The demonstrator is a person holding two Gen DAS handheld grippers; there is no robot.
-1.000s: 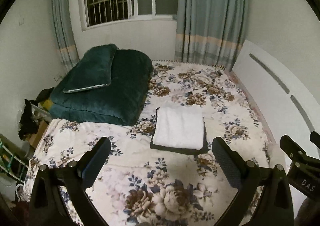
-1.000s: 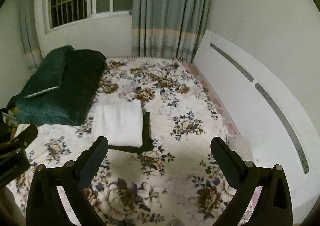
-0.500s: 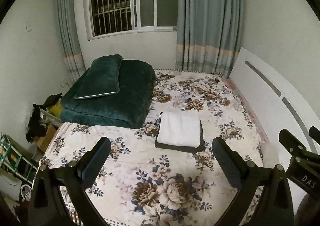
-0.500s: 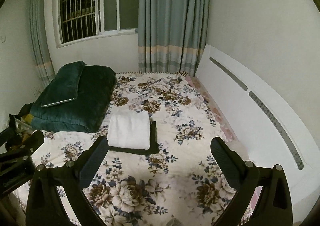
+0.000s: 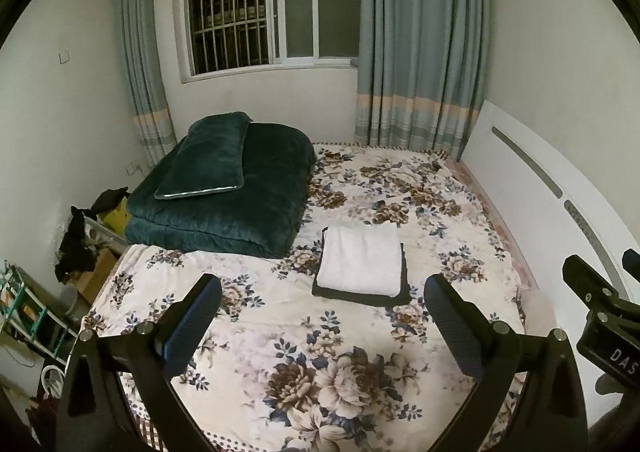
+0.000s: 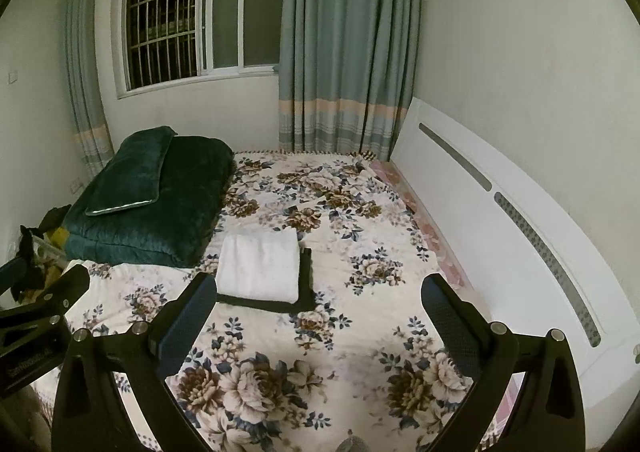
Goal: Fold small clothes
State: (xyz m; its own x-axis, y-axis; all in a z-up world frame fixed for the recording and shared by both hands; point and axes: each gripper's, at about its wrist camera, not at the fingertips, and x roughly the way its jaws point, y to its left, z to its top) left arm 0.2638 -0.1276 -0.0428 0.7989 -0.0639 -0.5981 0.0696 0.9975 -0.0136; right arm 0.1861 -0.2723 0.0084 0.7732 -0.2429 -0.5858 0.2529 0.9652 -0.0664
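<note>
A folded white cloth (image 5: 362, 260) lies on top of a folded black garment (image 5: 362, 298) in the middle of the floral bed (image 5: 280, 332). The same stack shows in the right wrist view, white cloth (image 6: 260, 266) on black garment (image 6: 306, 284). My left gripper (image 5: 322, 308) is open and empty, held well above and in front of the stack. My right gripper (image 6: 318, 306) is open and empty, also high and back from the stack. Each gripper shows at the edge of the other's view.
A folded dark green quilt (image 5: 224, 200) with a green pillow (image 5: 206, 156) on it fills the bed's far left. A white headboard (image 5: 540, 204) runs along the right. Clutter and a rack (image 5: 32, 316) stand left of the bed. Curtains and a barred window are behind.
Both grippers have pulled up and back from the bed; the stack looks smaller and farther away. The stack has not moved. Both grippers stay open.
</note>
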